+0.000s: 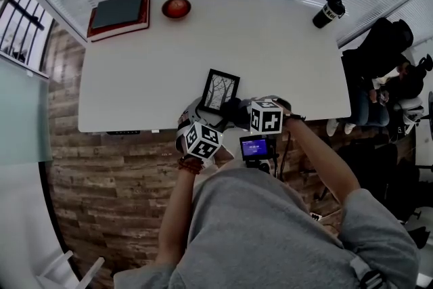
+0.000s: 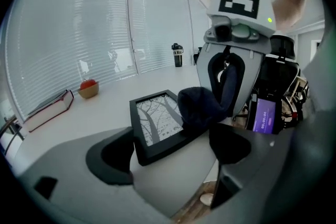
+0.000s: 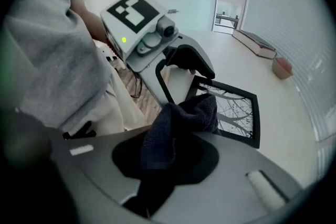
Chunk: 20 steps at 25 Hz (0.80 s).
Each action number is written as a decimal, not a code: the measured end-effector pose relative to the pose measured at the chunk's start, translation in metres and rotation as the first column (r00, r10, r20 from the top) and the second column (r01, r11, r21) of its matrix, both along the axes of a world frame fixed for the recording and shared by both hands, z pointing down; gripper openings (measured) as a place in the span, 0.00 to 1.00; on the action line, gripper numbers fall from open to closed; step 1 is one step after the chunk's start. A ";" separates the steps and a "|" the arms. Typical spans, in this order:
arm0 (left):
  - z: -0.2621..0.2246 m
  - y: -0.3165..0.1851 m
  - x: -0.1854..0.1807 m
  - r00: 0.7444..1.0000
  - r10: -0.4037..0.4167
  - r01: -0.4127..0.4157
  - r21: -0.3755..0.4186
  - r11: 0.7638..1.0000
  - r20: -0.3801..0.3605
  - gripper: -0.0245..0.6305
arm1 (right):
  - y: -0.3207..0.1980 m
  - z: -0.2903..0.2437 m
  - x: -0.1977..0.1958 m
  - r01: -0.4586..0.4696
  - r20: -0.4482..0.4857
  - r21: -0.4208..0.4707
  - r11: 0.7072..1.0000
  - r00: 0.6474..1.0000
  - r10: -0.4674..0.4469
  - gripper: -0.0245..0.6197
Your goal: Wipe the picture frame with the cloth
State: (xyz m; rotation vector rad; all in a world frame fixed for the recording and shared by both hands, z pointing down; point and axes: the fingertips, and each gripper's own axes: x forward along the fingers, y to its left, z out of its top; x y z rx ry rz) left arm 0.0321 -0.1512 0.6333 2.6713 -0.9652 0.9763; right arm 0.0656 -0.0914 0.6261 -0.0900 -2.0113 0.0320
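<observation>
At the near edge of the table (image 1: 270, 44), the picture frame (image 1: 220, 91) is clamped across its near end by the left tongs (image 2: 170, 150). The dark cloth (image 3: 184, 113) — pinched tight in the right tongs (image 3: 168, 161) — is pressed on the frame's near right corner. A bottle (image 1: 329, 11) is stood at the far right corner.

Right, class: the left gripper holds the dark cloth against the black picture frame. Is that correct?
No. The right gripper holds the dark cloth against the black picture frame; the right gripper view shows it between those jaws.
</observation>
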 end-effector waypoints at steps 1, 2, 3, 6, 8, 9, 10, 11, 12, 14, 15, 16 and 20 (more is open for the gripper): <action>0.000 -0.001 0.000 1.000 0.002 -0.002 0.002 1.000 0.000 0.73 | 0.001 -0.006 -0.001 0.009 0.025 -0.040 0.999 1.000 -0.008 0.16; 0.000 -0.002 0.000 1.000 0.003 -0.003 0.003 1.000 0.000 0.73 | 0.002 -0.014 0.000 0.026 0.049 -0.074 0.997 0.999 -0.022 0.16; 0.000 -0.002 0.001 1.000 0.005 -0.005 0.004 1.000 0.000 0.72 | 0.001 -0.023 0.001 0.042 0.068 -0.096 0.994 0.997 -0.036 0.16; 0.000 0.001 0.002 1.000 0.009 -0.009 0.002 1.000 -0.001 0.71 | -0.031 -0.056 0.013 0.024 0.072 -0.046 0.999 0.997 -0.020 0.16; -0.001 0.002 0.001 1.000 0.010 -0.010 0.002 1.000 0.000 0.71 | -0.079 -0.071 0.026 -0.066 0.044 0.076 0.995 0.997 0.063 0.16; -0.002 0.002 0.001 1.000 0.009 -0.009 0.003 1.000 0.000 0.71 | -0.105 -0.075 0.032 -0.119 0.027 0.146 0.982 0.993 0.116 0.16; -0.002 0.002 0.000 1.000 0.009 -0.009 0.005 1.000 0.000 0.71 | -0.129 -0.076 0.037 -0.168 0.007 0.215 0.962 0.985 0.170 0.16; -0.002 0.001 0.000 1.000 0.009 -0.009 0.008 1.000 0.000 0.71 | -0.151 -0.075 0.041 -0.204 -0.017 0.278 0.939 0.976 0.217 0.16; -0.002 0.001 0.000 1.000 0.008 -0.008 0.010 1.000 0.000 0.71 | -0.167 -0.071 0.044 -0.222 -0.048 0.330 0.918 0.967 0.251 0.16; -0.002 0.001 0.000 1.000 0.006 -0.006 0.013 1.000 0.000 0.71 | -0.183 -0.055 0.044 -0.208 -0.120 0.380 0.901 0.955 0.271 0.16; -0.001 0.000 0.001 1.000 0.007 -0.007 0.013 1.000 0.000 0.71 | -0.183 -0.045 0.040 -0.194 -0.148 0.373 0.907 0.953 0.264 0.16; -0.001 0.000 0.001 1.000 0.007 -0.007 0.013 1.000 0.001 0.71 | -0.180 -0.035 0.035 -0.185 -0.166 0.347 0.919 0.953 0.254 0.16; -0.001 0.002 0.001 1.000 0.009 -0.009 0.009 1.000 0.001 0.71 | -0.158 -0.006 0.016 -0.164 -0.201 0.248 0.955 0.956 0.216 0.16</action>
